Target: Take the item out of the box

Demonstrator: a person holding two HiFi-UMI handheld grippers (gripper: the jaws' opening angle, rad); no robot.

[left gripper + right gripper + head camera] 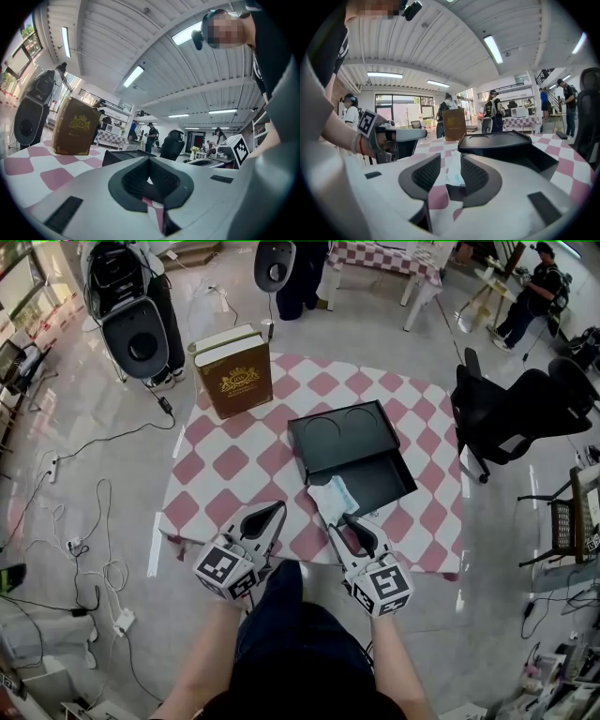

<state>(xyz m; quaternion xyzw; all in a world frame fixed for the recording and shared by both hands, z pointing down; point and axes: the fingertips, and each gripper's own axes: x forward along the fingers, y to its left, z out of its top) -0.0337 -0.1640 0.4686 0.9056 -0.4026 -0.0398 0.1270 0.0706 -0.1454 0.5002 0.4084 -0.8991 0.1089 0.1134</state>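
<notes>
My right gripper (349, 519) has its jaws apart, and the crumpled white packet (333, 495) lies loose between its fingertips (476, 174). It's out on the checked tablecloth (225, 465), just beside the near-left corner of the black box (398, 486). Its long axis runs along my jaws, towards the table's far-left corner. The box tray shows bare black floor. My left gripper (278, 508) is closed on nothing by the near edge.

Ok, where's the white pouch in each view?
Head view: white pouch at the black box's near-left corner, by the right gripper.
Left gripper view: not in it.
Right gripper view: the pouch, centre, between the parted jaws.
Shared landmark: the upright brown book-shaped box, in all three.
</notes>
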